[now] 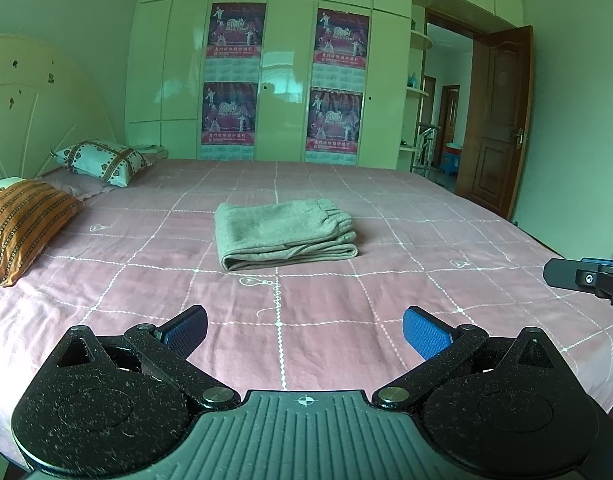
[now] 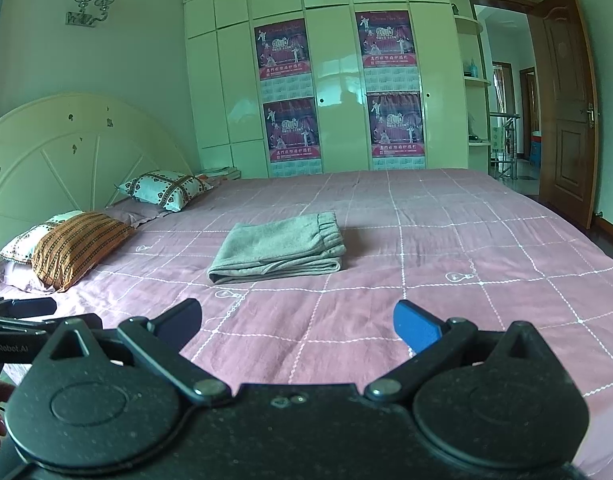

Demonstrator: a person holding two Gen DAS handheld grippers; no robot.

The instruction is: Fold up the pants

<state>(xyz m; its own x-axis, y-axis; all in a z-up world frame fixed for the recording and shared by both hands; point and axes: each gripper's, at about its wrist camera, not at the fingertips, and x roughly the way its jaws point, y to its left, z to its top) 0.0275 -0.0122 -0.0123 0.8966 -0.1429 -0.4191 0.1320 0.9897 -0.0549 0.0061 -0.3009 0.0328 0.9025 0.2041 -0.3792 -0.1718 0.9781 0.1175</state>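
Both claws hover level above the near edge of the bed, well apart from the pants. The left claw is spread wide with nothing between its blue pads, and the right claw is spread just as wide and holds nothing. The grey pants lie folded in a neat stack mid-bed on the pink checked sheet. Only the right wrist view shows the wall lamp; each view catches the other claw at its edge
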